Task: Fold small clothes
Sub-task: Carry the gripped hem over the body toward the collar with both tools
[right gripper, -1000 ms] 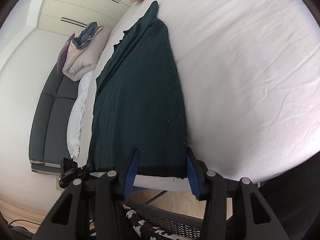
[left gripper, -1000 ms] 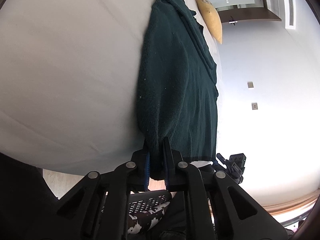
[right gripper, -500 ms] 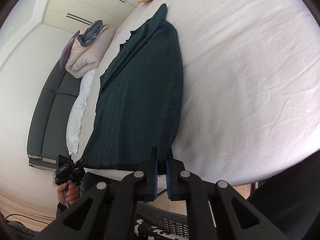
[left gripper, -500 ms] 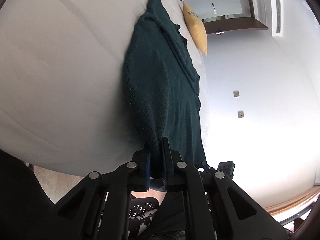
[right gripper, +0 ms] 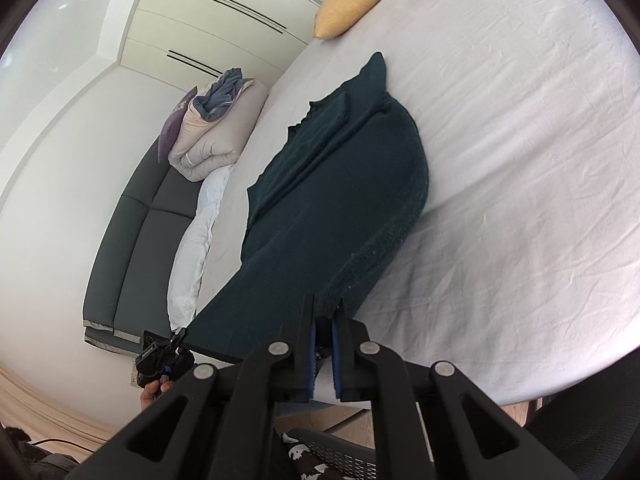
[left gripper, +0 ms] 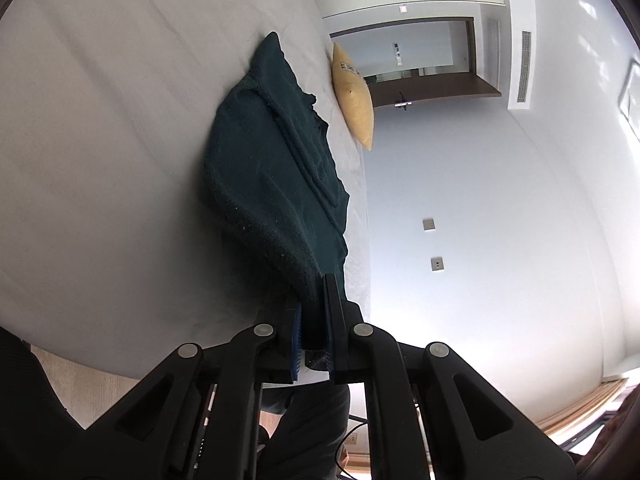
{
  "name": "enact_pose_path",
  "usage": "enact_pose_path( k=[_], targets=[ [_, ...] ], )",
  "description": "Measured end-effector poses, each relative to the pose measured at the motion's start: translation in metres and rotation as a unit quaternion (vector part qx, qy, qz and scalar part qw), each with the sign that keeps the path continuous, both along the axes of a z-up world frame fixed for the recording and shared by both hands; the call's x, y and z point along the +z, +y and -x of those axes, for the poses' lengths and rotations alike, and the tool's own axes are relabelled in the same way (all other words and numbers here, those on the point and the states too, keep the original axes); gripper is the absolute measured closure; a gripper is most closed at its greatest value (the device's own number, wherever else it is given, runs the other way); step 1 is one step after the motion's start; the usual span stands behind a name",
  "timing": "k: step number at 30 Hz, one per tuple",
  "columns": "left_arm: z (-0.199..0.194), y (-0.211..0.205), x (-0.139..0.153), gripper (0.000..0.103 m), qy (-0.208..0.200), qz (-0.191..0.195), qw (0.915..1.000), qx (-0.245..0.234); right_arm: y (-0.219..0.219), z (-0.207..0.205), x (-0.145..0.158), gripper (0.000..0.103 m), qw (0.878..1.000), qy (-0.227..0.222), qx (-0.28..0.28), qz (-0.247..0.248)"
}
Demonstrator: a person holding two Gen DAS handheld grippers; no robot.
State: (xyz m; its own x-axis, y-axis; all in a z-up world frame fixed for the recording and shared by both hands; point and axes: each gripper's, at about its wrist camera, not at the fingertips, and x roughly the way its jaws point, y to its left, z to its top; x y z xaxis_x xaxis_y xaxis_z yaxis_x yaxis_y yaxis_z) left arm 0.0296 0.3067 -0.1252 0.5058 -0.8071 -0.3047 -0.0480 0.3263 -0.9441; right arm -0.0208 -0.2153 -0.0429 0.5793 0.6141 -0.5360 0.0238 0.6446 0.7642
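Taking the bed (right gripper: 520, 160) with its white sheet as the landmark, a dark sofa (right gripper: 136, 240) runs along its left side, with a folded pale duvet (right gripper: 216, 136) heaped at the sofa's far end and a white pillow (right gripper: 196, 248) lying between sofa and bed. At the bed's near left corner the left gripper (left gripper: 314, 300) has its fingers (left gripper: 294, 328) clamped on the hem of the dark green sweater (left gripper: 276, 172), the knit bunched between the blue pads. The sweater lies lengthwise on the sheet, collar end toward the far side of the bed, and its near end is lifted off the mattress, stretched taut between the two grippers. Just right of the sweater's middle, the right gripper (right gripper: 325, 312) pinches the other hem corner, its fingers (right gripper: 306, 344) drawn close together around the fabric. A yellow cushion (right gripper: 352, 0) rests at the far edge of the bed, beyond the collar. White cupboard doors (right gripper: 208, 12) stand behind the bed.
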Motion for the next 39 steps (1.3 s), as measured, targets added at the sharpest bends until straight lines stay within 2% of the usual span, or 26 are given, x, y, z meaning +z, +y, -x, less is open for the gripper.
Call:
enact_pose_path(
  k=[9, 17, 27, 32, 39],
  targets=[
    [-0.038, 0.005, 0.031, 0.096, -0.035, 0.021, 0.9989, 0.025, 0.01, -0.056, 0.04, 0.095, 0.999, -0.044, 0.008, 0.009],
    [-0.113, 0.012, 0.052, 0.096, -0.053, 0.026, 0.9966, 0.057, 0.009, -0.132, 0.052, 0.095, 0.998, -0.055, -0.006, 0.014],
    [-0.24, 0.004, 0.061, 0.096, -0.046, -0.026, 0.9968, 0.06, -0.008, -0.233, 0.03, 0.095, 0.998, -0.031, -0.045, 0.023],
    [-0.305, -0.01, 0.045, 0.096, -0.027, -0.058, 0.9962, 0.059, -0.017, -0.279, 0.011, 0.095, 0.997, -0.013, -0.062, 0.032],
    [-0.375, -0.023, 0.02, 0.096, -0.003, -0.082, 0.9948, 0.06, -0.036, -0.329, -0.023, 0.095, 0.995, 0.025, -0.092, 0.021]
  ],
)
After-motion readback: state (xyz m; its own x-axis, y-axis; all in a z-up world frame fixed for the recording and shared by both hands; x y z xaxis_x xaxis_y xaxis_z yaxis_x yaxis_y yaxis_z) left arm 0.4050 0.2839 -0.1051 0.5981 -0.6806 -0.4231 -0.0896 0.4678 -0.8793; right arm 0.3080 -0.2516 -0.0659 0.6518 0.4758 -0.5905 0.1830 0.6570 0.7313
